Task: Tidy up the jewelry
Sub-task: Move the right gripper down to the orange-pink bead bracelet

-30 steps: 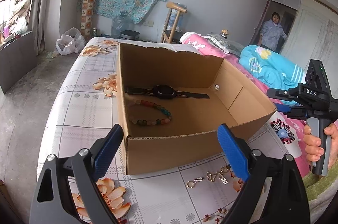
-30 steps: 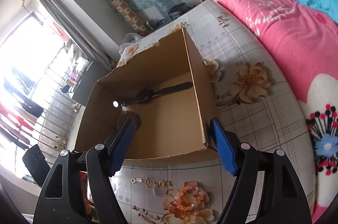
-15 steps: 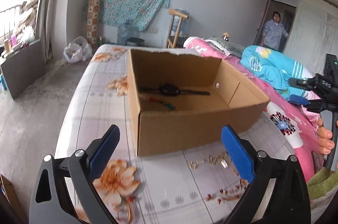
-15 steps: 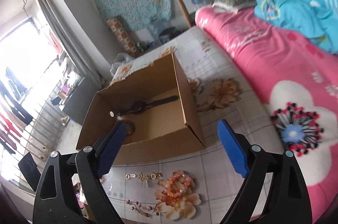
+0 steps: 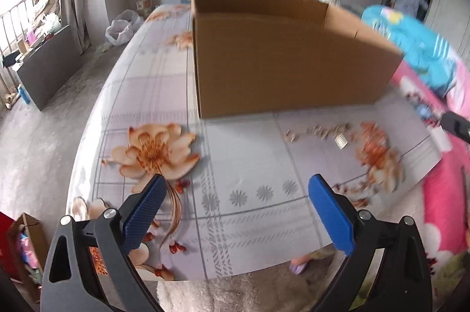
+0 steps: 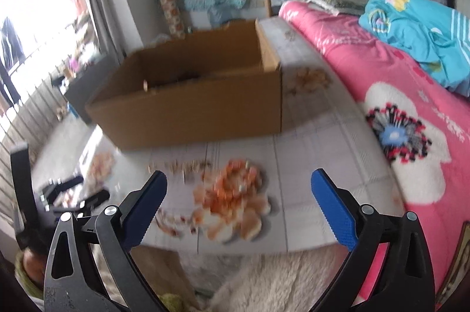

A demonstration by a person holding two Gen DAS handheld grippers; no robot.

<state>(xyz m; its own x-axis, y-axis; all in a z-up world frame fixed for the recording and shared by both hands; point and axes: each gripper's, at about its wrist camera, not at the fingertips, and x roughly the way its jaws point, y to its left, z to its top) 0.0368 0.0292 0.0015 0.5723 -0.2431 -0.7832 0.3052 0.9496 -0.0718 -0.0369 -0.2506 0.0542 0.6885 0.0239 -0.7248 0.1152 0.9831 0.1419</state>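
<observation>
Our left gripper has its blue fingers spread wide with nothing between them, hanging over the near edge of the flowered sheet that covers the bed. Our right gripper is opening its fingers to about the same spread, also empty, above the same near edge.

Just beyond both pairs of fingers lies what we still have to put away: a gold chain with small charms, stretched out loose on the sheet in front of the cardboard box, a little toward the right from the left view. In the right view the chain sits just left of the printed orange flower; motion blur hides its links, so we cannot count the pieces.

The box stands open-topped in the middle of the sheet. From the right view we make out something dark lying inside it, too blurred to name, so we judge part of the sorting done and the chain the visible remainder.

For room: the strip of sheet between box and near edge is bare except for the chain, which gives either gripper a free approach from above. The box's front wall stands close behind the chain, the sheet drops off at its near edge, and the pink blanket borders the right side.
</observation>
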